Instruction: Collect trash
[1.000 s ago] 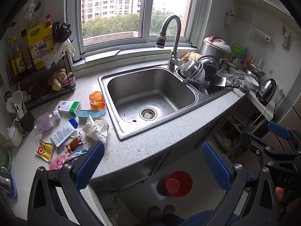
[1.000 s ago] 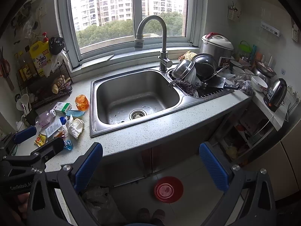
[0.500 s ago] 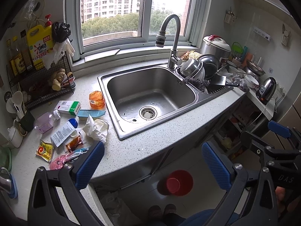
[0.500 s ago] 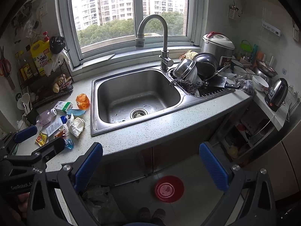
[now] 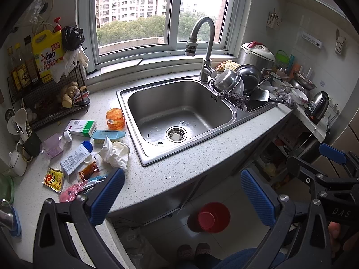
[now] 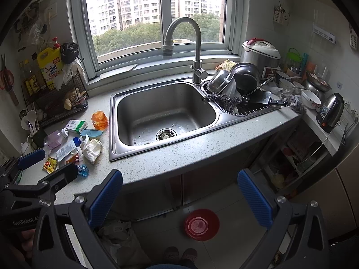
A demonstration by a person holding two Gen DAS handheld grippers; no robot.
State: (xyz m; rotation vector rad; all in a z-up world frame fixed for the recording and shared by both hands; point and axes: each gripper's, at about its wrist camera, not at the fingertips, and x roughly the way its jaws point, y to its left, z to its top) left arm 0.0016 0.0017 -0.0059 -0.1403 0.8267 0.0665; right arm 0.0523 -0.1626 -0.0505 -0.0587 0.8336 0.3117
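A steel sink (image 5: 179, 112) is set in the counter (image 5: 202, 157). Right of it, a rack holds stacked pots (image 5: 237, 80). A red basin (image 6: 202, 224) sits on the floor, near.

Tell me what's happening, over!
Left gripper open, empty. Right gripper open, empty. Trash pile untouched on counter, left of sink. Nothing in the way.
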